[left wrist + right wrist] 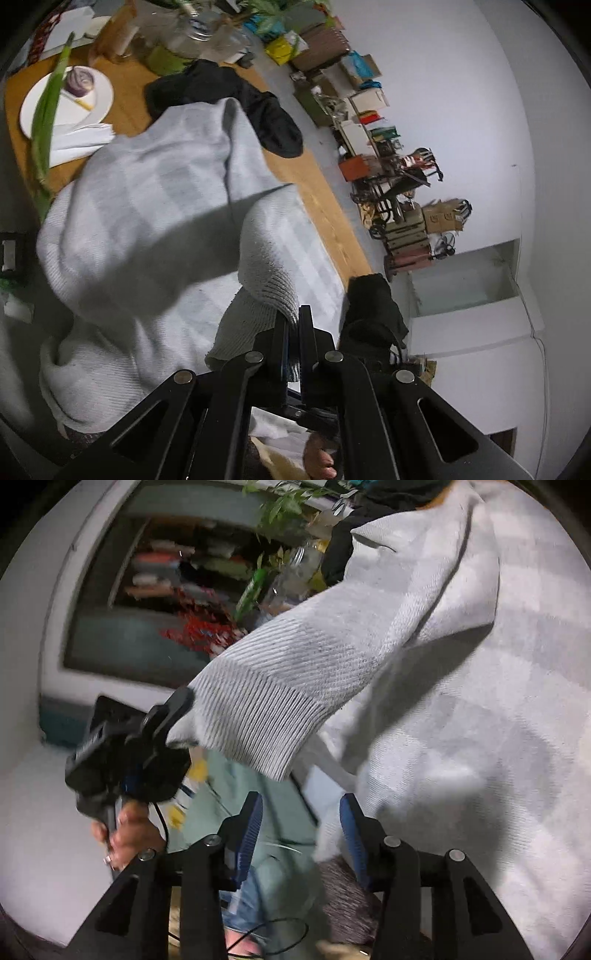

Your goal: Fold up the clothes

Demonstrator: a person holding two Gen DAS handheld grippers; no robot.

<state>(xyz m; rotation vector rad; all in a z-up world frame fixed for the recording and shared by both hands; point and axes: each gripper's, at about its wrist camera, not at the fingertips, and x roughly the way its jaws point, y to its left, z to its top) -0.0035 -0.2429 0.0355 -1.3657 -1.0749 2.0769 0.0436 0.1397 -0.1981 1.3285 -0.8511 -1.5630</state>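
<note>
We see a pale grey knitted sweater point(155, 206) spread over a wooden table point(325, 206), most of its body lying on the tabletop. The left gripper point(293, 332) has its jaws pressed together on the ribbed cuff point(273, 291) of one sleeve, and that sleeve hangs lifted above the rest of the garment. From the right wrist view we see the same cuff point(251, 716) stretched out in the air, pinched at its end by the left gripper point(173, 716), with a hand point(129, 834) on the handle below it.

The right gripper point(303, 830) has its blue-padded jaws spread apart with nothing pressed between them; the sweater's edge point(332, 834) sits just beside one pad.

A black garment point(236, 99) lies on the table beyond the sweater, touching its far edge. A white plate point(66, 99) rests further back, near a long green leaf point(48, 107). Boxes and clutter point(369, 122) line the floor along the white wall
</note>
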